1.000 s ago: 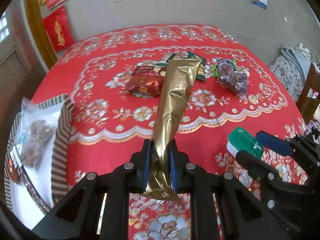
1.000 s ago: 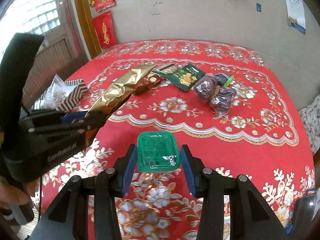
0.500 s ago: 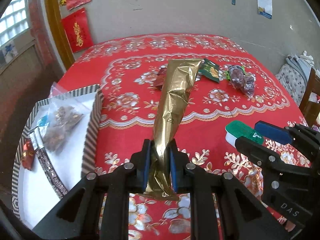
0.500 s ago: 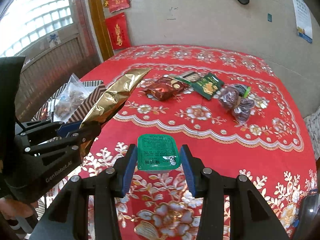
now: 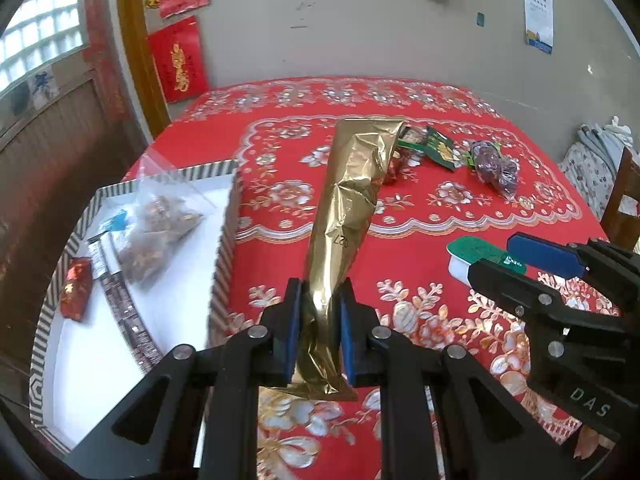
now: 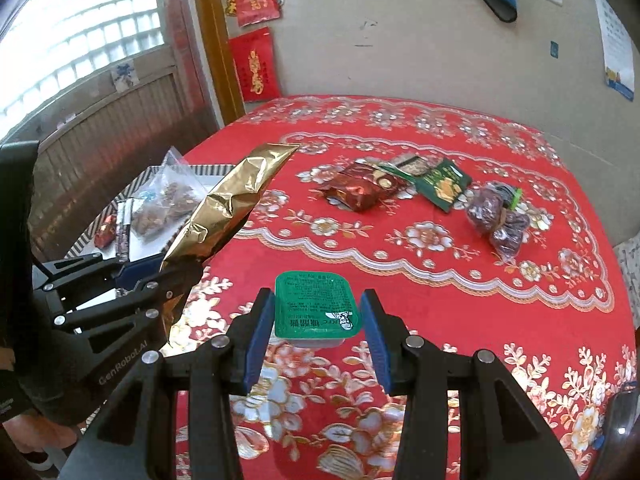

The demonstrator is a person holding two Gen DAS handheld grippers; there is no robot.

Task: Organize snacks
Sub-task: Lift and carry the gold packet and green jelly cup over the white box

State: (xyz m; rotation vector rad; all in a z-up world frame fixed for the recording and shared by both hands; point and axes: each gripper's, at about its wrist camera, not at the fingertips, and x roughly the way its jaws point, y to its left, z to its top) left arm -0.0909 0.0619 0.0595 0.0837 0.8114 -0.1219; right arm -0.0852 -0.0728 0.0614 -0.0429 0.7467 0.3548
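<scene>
My left gripper is clamped tight on the lower end of a long gold foil packet, which sticks up and forward out of the jaws above the red flowered tablecloth. My right gripper has its jaws partly apart with a small green-lidded sauce cup sitting between the blue pads; both pads are against the cup's sides, so I have it held off the table. From the left wrist view I see that same cup gripped to my right, well apart from the gold packet.

To my left, at the table's edge, lies a striped tray with a white floor. In it I see a clear bag of brown snacks, a small red wrapped sweet and a dark patterned bar.

Further across the table lie a red foil pack, a green packet just beside it, and a bag of dark dates to the right of those. A wooden chair stands at the far right.
</scene>
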